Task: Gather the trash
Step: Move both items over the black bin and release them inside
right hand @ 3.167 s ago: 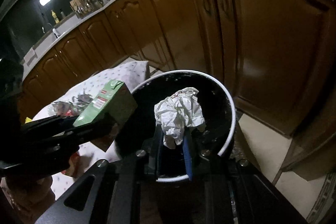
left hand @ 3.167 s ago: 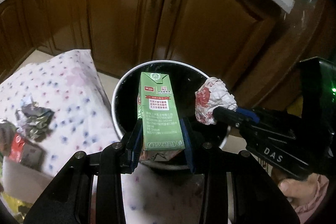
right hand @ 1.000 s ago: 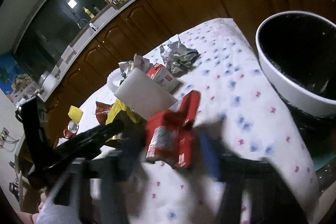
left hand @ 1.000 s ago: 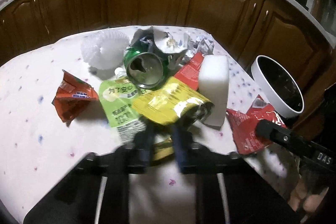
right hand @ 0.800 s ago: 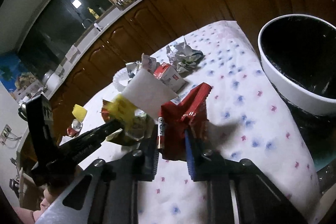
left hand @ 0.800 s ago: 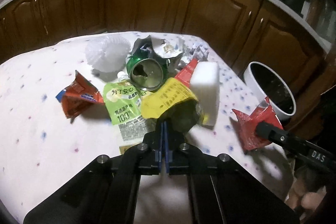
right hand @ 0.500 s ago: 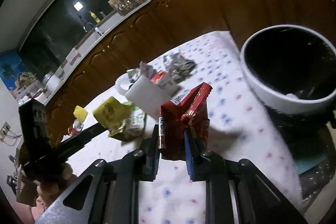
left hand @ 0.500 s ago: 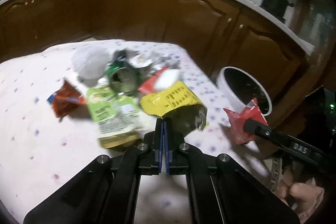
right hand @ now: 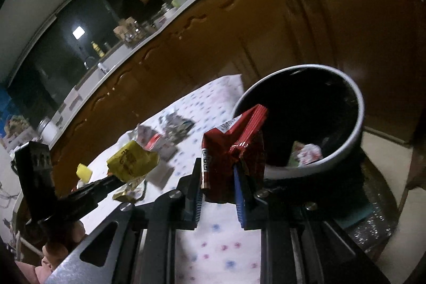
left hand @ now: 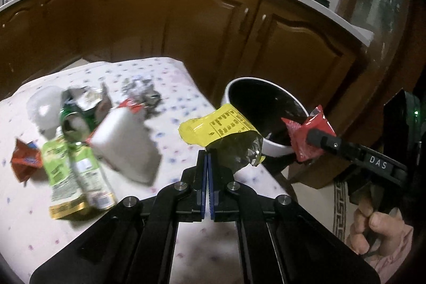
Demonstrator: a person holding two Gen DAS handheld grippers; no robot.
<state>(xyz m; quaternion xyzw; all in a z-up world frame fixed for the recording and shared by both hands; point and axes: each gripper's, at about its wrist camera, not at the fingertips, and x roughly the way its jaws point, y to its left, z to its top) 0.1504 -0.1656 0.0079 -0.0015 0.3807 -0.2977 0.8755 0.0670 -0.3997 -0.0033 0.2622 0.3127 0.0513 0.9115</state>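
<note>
My left gripper (left hand: 207, 154) is shut on a crumpled yellow snack bag (left hand: 222, 132), held in the air over the table's right edge; the same bag (right hand: 131, 160) shows at the left in the right wrist view. My right gripper (right hand: 217, 166) is shut on a red foil wrapper (right hand: 234, 148), lifted just in front of the white-rimmed trash bin (right hand: 358, 108). From the left wrist view that red wrapper (left hand: 306, 136) hangs at the bin's (left hand: 234, 89) near right rim. A carton and crumpled paper lie inside the bin.
On the dotted tablecloth (left hand: 173, 103) remain a white foam block (left hand: 125, 143), a green can (left hand: 73, 121), a green pouch (left hand: 66, 169), a red wrapper (left hand: 25, 160), a clear plastic cup and crumpled foil (left hand: 141, 92). Brown cabinets (left hand: 207, 23) stand behind. A person's hand (left hand: 372, 228) grips the right tool.
Both grippers closed on their wrappers, lifted them off the table and carried them right toward the bin. The bin now looks larger and closer in both views.
</note>
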